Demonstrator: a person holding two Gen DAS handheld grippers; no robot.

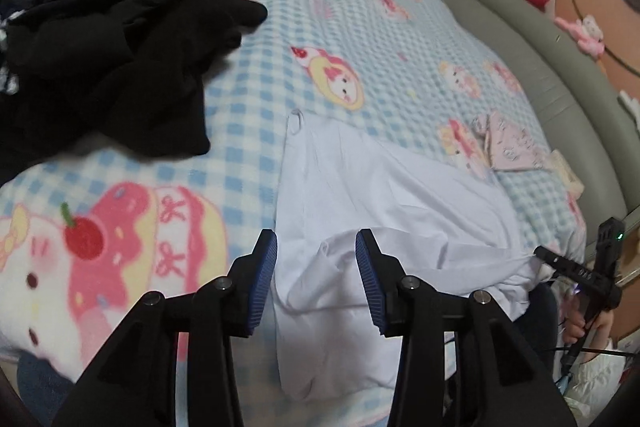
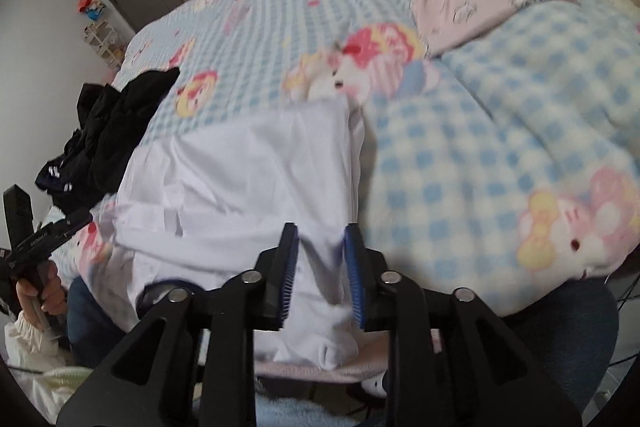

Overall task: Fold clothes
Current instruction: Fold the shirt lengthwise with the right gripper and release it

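A white garment (image 1: 360, 195) lies partly folded on the checked blanket near the bed's front edge, its lower part hanging over the edge. My left gripper (image 1: 316, 237) stands over the garment's left side with its blue pads apart and not pressing the cloth. In the right wrist view the same white garment (image 2: 248, 167) spreads to the left. My right gripper (image 2: 321, 229) hovers at its right edge, jaws apart, with a fold of white cloth loose between the pads.
A heap of black clothes (image 1: 112, 39) lies at the left of the bed (image 1: 340, 27). A small pink garment (image 1: 508, 143) rests near the grey-green headboard (image 1: 540, 67). A person's hand (image 2: 48, 291) grips the other tool's handle at the bed's edge.
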